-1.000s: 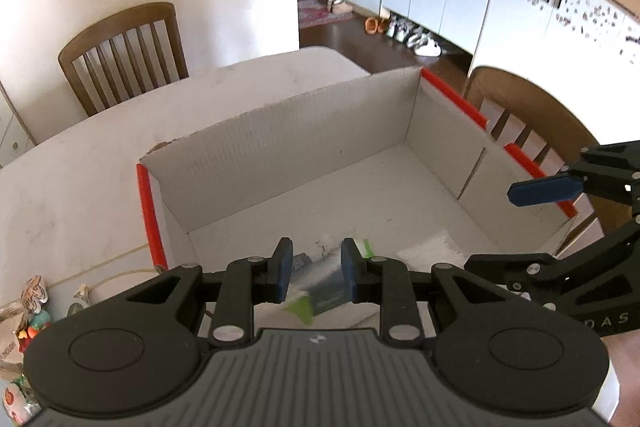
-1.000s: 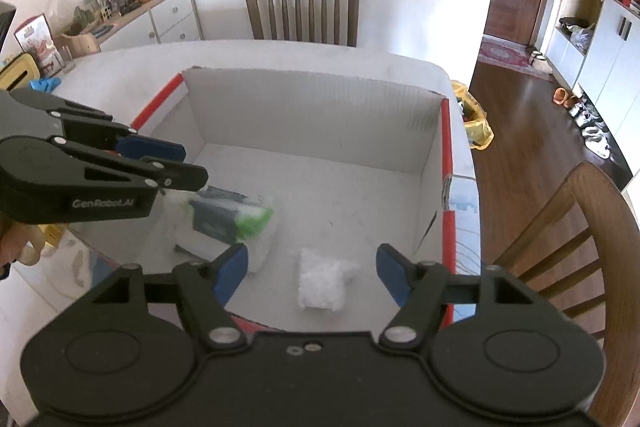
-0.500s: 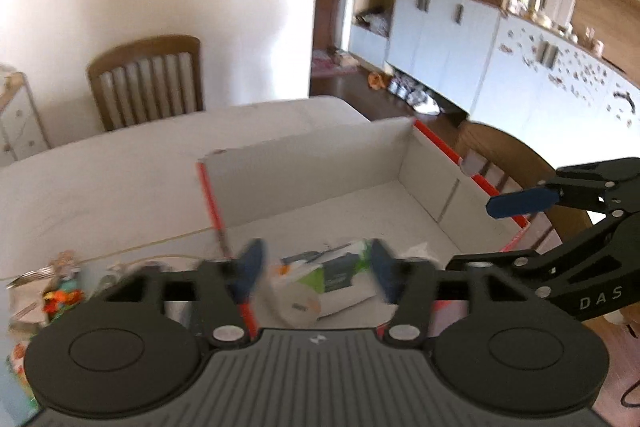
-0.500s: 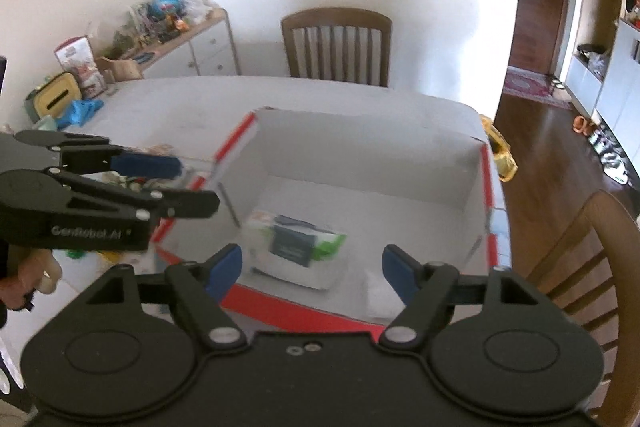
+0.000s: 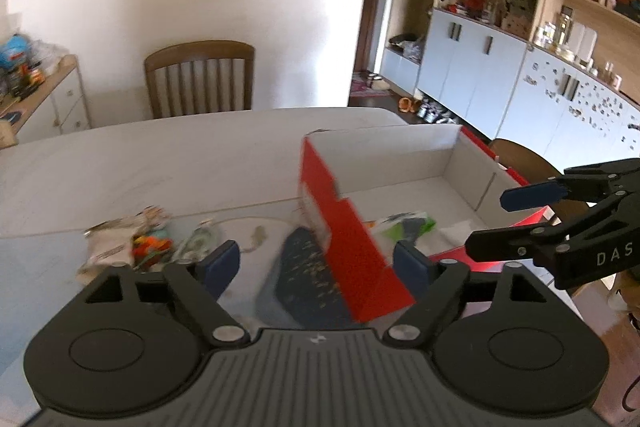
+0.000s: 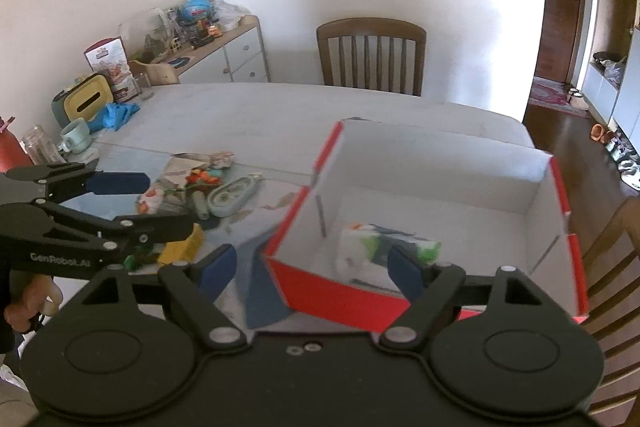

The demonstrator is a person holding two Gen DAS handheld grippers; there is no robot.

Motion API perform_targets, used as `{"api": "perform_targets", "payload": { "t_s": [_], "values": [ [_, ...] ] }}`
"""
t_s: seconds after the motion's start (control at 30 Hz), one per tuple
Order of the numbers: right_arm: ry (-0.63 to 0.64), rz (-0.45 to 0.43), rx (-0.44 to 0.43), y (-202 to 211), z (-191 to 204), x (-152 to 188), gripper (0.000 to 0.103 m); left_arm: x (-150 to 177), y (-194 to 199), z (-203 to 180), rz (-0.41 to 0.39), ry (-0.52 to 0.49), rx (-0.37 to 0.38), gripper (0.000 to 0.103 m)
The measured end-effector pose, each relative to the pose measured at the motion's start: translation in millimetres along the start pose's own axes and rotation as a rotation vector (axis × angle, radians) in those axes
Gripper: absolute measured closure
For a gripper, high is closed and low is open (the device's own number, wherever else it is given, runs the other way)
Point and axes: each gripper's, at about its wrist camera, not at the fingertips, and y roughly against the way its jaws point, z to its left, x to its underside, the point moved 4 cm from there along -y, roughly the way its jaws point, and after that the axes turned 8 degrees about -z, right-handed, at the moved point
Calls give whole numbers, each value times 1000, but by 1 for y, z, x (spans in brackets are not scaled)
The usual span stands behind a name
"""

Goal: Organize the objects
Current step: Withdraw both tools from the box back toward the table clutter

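Red box (image 6: 440,211) on the bench (image 6: 280,115) now holds the green pack (image 6: 384,247). The left tool (image 5: 316,263) let it go; both it and the right tool (image 6: 308,267) are opening wide, empty. More things (image 6: 200,187) wait beside the box.

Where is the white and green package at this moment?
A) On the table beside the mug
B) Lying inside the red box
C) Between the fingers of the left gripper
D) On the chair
B: the white and green package lies on the floor of the red box, with no gripper touching it.
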Motion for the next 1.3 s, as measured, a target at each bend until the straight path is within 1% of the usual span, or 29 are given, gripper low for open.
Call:
{"api": "perform_targets", "payload": {
  "t_s": [0.07,0.13,0.2,0.37,0.67,0.73,0.8,0.9,1.07,1.2,1.3],
  "values": [
    [-1,0,-2,-3,11,1,20,4,8,13,0,16,-5,11],
    [-4,1,-5,-6,22,2,20,7,15,27,-3,29,-11,0],
    [-6,3,-4,-11,33,2,20,11,22,40,-19,34,-24,0],
    [-17,15,2,-21,54,8,20,24,34,70,-14,47,-45,0],
    [-44,54,24,-49,85,19,20,68,38,106,46,-22,-65,0],
    [-46,66,28,-58,93,21,20,75,37,116,57,-13,-80,0],
    [-43,77,34,-68,100,23,20,80,33,124,78,6,-75,0],
    [-35,91,33,-80,111,24,20,87,29,134,84,26,-80,0],
    [-18,119,34,-104,126,25,20,93,20,145,85,12,-100,0],
    [-12,146,35,-122,132,26,20,95,14,152,92,22,-102,0],
    [-13,171,37,-136,135,27,22,96,10,156,95,29,-102,0]
  ]
}}
